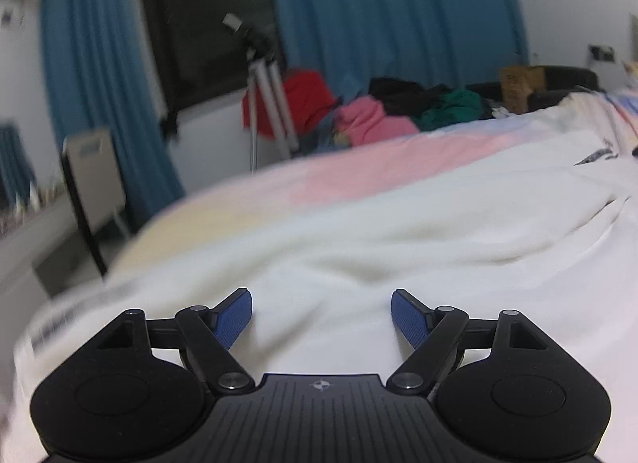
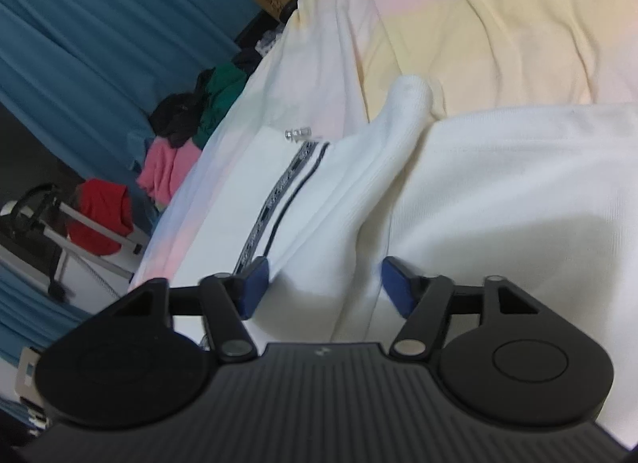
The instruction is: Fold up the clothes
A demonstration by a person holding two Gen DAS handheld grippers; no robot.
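A white garment (image 1: pixel 359 248) with a dark patterned stripe lies spread on the bed. My left gripper (image 1: pixel 321 317) is open just above the white cloth, with nothing between its blue pads. In the right wrist view the same white garment (image 2: pixel 498 192) shows a raised fold (image 2: pixel 382 168) running away from me, and the stripe (image 2: pixel 275 208) lies to its left. My right gripper (image 2: pixel 323 285) is open, its pads on either side of the near end of that fold, not closed on it.
The bed sheet (image 1: pixel 359 168) is pastel pink, yellow and blue. A pile of red, pink, green and black clothes (image 1: pixel 371 112) lies at the far side. A tripod (image 1: pixel 267 104), a chair (image 1: pixel 91 184), blue curtains (image 1: pixel 382 12) and a cardboard box (image 1: pixel 518 84) stand beyond the bed.
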